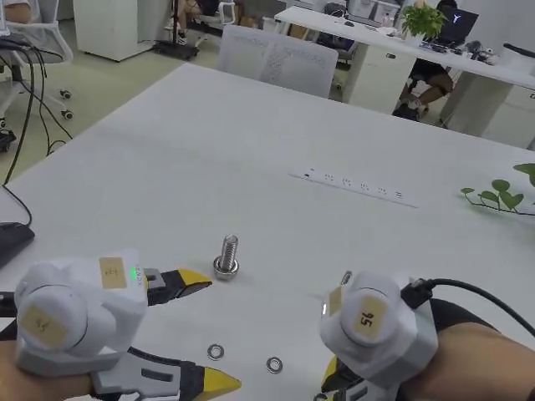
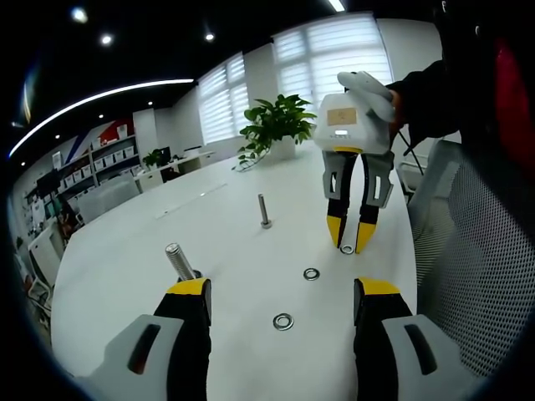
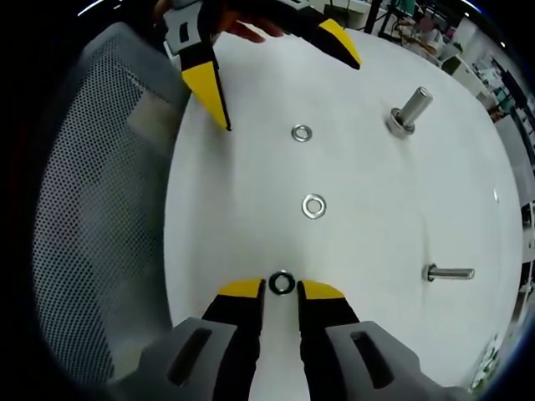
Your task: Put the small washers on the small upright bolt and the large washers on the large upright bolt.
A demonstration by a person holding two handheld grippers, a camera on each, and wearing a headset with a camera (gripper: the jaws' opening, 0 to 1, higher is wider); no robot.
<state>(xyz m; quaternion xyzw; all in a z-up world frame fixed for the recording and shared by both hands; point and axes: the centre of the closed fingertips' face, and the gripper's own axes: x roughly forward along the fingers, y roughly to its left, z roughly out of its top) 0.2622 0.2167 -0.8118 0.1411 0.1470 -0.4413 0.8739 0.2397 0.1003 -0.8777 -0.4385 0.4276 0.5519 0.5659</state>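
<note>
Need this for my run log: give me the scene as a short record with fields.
large bolt: upright, just beyond the left gripper's tips
small bolt: upright, farther out on the table
loose washers: two, flat on the table between the grippers
third washer: between the right gripper's tips
left gripper: open, holding nothing
right gripper: jaws narrowed either side of the third washer; grip cannot be told
</note>
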